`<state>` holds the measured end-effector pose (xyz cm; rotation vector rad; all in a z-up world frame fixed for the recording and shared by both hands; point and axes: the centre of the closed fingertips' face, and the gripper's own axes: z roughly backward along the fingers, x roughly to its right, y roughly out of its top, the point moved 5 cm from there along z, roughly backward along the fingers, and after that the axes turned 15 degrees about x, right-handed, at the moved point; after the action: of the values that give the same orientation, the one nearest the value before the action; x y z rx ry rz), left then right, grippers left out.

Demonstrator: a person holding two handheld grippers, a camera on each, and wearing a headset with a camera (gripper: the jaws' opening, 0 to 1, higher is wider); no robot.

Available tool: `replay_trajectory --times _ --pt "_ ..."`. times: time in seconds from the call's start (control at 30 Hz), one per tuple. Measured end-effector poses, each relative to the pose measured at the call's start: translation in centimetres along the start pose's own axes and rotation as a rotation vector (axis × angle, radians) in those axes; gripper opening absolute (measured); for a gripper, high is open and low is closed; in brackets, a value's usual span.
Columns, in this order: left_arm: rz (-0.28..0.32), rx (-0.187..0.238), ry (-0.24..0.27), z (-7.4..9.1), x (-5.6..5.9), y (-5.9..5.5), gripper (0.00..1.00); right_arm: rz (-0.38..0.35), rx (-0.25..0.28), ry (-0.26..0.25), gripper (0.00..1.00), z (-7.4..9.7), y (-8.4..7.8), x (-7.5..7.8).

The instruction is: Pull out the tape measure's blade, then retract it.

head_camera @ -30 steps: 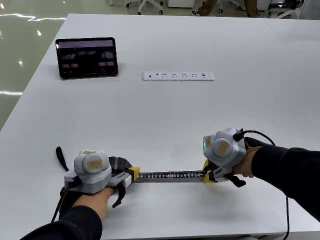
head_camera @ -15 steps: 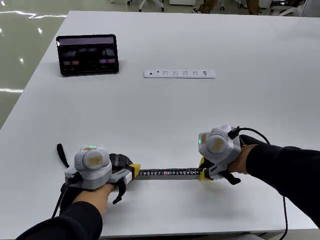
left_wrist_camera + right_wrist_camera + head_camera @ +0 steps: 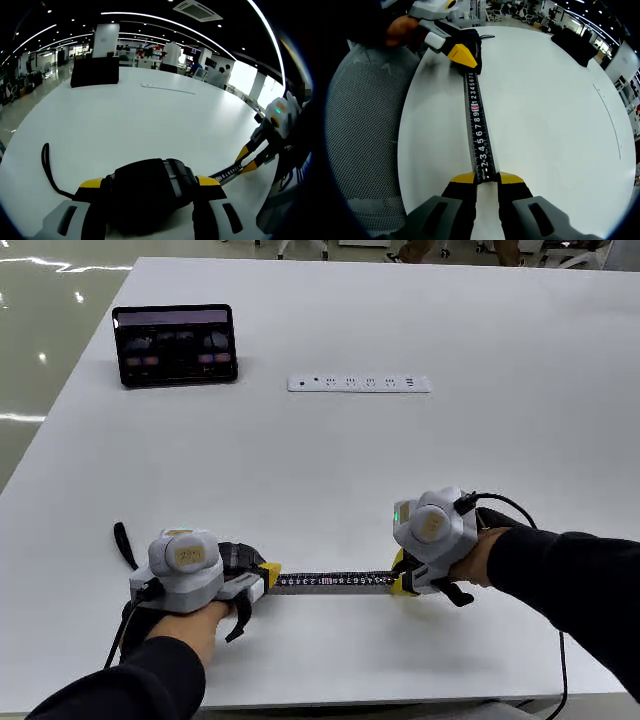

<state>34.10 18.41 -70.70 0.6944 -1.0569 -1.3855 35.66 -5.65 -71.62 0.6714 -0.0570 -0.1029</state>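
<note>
Left hand-held gripper (image 3: 150, 182) clamps case (image 3: 145, 202); right hand-held gripper (image 3: 486, 178) pinches blade (image 3: 476, 120).

Dark tablet (image 3: 175, 345) (upright, far left) and white power strip (image 3: 360, 384), well apart, on white table (image 3: 330, 470)

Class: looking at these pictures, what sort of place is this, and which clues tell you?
Most likely an open-plan office or lab: long ceiling strip lights, a mesh office chair beside the big white table, and a power strip on it.
</note>
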Motion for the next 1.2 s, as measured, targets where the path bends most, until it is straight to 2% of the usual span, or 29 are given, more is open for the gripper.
replay_trajectory --times 0.8,1.2 --pt "0.014 -0.005 0.001 -0.1 0.0 0.0 0.66 0.002 0.036 0.003 0.11 -2.1 2.1 -0.4" --pt "0.02 -0.005 0.002 0.0 -0.1 0.0 0.66 0.0 0.056 0.003 0.11 -2.5 2.8 -0.5"
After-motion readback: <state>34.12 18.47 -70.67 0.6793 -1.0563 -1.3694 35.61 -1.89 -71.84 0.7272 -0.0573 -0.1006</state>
